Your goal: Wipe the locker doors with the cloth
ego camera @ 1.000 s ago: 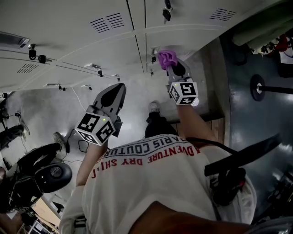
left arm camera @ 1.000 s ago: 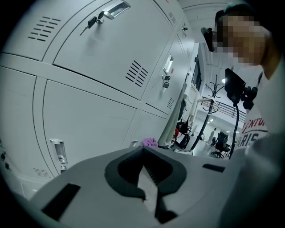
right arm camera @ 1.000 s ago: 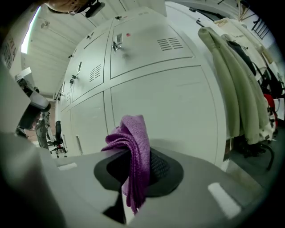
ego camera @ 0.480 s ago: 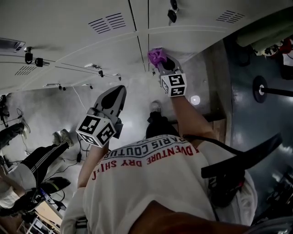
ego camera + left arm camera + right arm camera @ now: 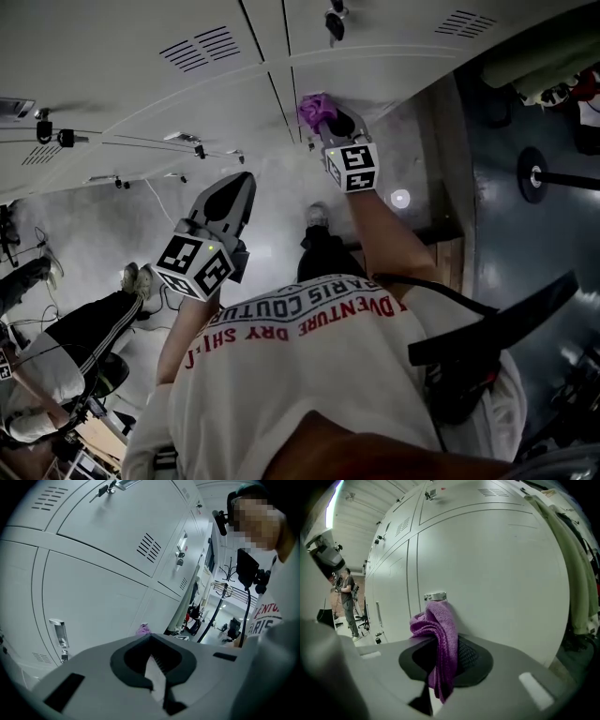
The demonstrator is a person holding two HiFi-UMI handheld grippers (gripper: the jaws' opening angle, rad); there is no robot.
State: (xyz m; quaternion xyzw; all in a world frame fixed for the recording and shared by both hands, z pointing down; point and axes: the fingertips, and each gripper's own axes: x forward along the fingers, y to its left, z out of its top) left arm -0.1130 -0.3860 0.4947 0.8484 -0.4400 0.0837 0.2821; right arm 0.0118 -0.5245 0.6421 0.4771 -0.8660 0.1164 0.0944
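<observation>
Right gripper (image 5: 440, 654) clamps the purple cloth (image 5: 440, 630). The folded wad stands out of the jaws toward 12 o'clock, its long axis in line with them. Its top meets the locker door (image 5: 501, 569) just under the latch (image 5: 435, 596). In the head view the cloth (image 5: 314, 108) sits by the door seam. Left gripper (image 5: 234, 192), at 7 o'clock from it, has its jaws together on nothing and hangs well off the doors. Judgement: the wipe falls to the right gripper, swept sideways across the panel.

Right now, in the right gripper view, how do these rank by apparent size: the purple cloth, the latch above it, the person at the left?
Largest, the cloth, though it sits nearest the camera.
Then the person, far off.
Smallest, the latch.
</observation>
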